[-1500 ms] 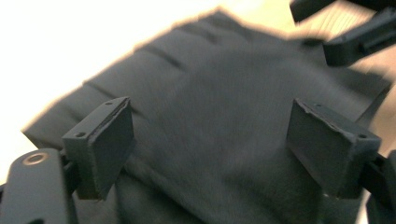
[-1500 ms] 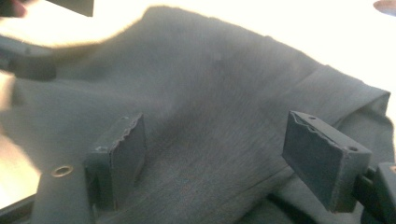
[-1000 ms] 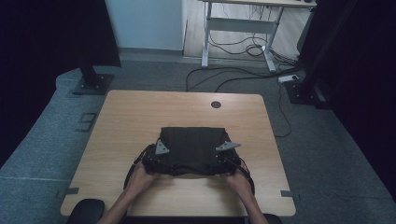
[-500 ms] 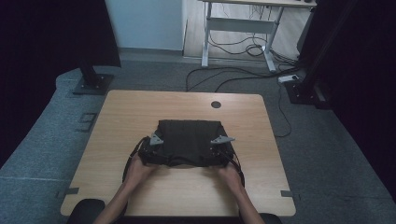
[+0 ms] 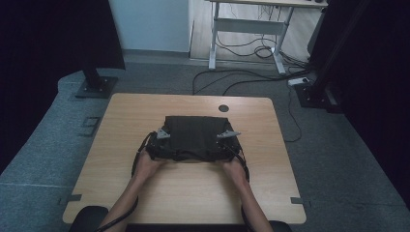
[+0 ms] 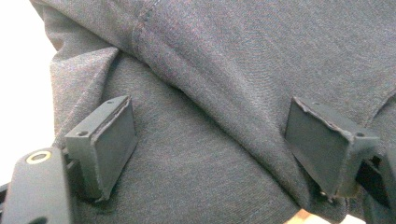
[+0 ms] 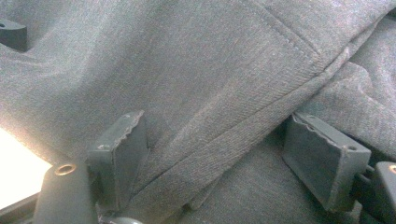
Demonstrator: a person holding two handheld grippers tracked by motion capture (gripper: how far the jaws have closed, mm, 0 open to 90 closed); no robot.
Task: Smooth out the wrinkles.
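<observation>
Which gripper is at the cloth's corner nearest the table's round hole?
The right gripper, at the folded dark cloth's right side below the hole; the left gripper sits opposite.

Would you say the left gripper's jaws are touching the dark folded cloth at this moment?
Touching. In the left gripper view, the left gripper has its jaws spread wide and pressed against the dark folded cloth.
</observation>
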